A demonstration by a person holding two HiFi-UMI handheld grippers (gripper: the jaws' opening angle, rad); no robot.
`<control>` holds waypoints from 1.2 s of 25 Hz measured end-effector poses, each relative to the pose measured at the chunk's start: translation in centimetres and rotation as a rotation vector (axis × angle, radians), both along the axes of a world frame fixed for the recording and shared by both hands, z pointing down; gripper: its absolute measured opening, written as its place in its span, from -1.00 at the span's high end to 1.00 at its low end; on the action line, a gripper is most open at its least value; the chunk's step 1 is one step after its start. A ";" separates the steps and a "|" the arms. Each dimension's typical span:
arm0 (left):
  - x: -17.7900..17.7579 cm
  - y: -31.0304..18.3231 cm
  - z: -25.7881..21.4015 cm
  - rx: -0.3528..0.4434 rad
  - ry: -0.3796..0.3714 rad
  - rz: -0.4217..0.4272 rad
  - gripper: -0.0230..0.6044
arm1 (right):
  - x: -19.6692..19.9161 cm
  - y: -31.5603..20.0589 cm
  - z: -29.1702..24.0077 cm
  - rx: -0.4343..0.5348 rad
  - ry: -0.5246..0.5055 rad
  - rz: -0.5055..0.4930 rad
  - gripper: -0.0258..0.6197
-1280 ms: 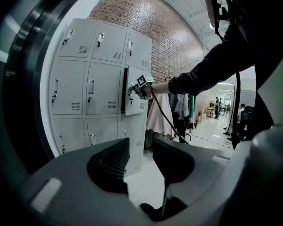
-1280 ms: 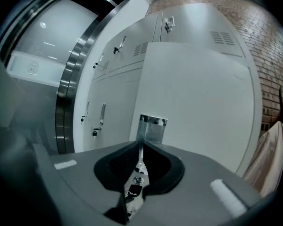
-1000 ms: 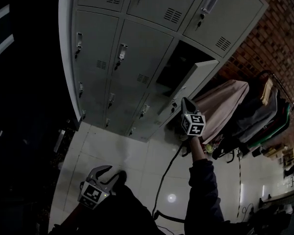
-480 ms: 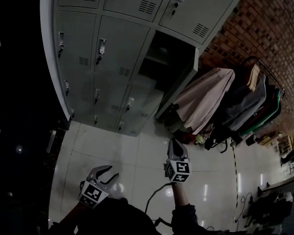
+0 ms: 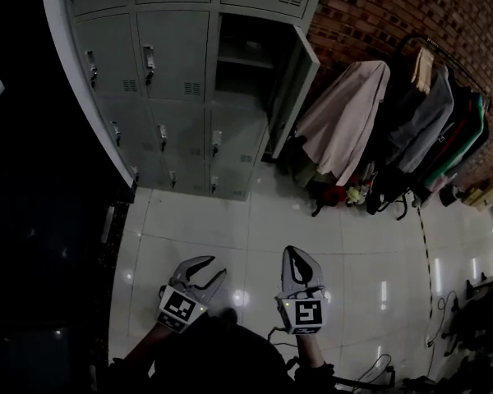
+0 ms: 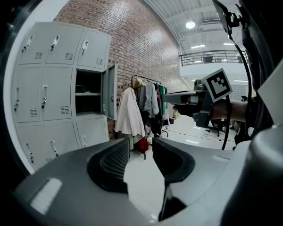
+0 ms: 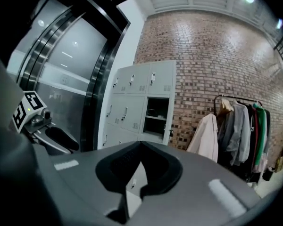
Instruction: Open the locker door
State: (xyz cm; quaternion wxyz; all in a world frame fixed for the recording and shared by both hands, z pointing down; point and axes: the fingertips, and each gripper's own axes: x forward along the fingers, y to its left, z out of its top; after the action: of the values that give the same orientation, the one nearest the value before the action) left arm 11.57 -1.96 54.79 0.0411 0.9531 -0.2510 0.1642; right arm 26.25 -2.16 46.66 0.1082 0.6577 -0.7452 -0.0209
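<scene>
Hovering near over the floor (image 5: 255, 220), the left tool (image 5: 214, 268) is released and empty, and the right tool (image 5: 294, 254) is clenched on nothing. Far off, the locker door (image 5: 298, 79) stands swung wide from its compartment (image 5: 242, 56), so the task looks finished.

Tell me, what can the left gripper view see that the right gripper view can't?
Only the left gripper view shows the left gripper with its jaws apart, the right one's marker cube and a balcony railing. Only the right gripper view shows the right gripper with its jaw tips together on nothing, a dark glass wall and the left one's marker cube. Both show the grey lockers, the open locker door, the brick wall and the hanging clothes.
</scene>
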 end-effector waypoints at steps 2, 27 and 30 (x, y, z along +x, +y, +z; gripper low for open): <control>1.3 1.5 -0.9 0.004 0.027 -0.008 0.39 | 0.9 2.0 -0.5 0.013 0.010 0.004 0.92; 1.2 7.2 -0.9 0.014 -0.024 -0.022 0.39 | -0.7 7.8 -0.5 0.034 0.004 -0.084 0.92; 1.0 7.1 -0.4 0.008 -0.019 -0.027 0.39 | -0.9 7.7 -1.0 0.036 -0.002 -0.086 0.92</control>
State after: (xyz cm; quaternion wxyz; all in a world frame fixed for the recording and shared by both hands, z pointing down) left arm 12.59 5.09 54.40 0.0373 0.9481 -0.2649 0.1719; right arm 25.34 5.50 45.69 0.0947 0.6269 -0.7724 -0.0383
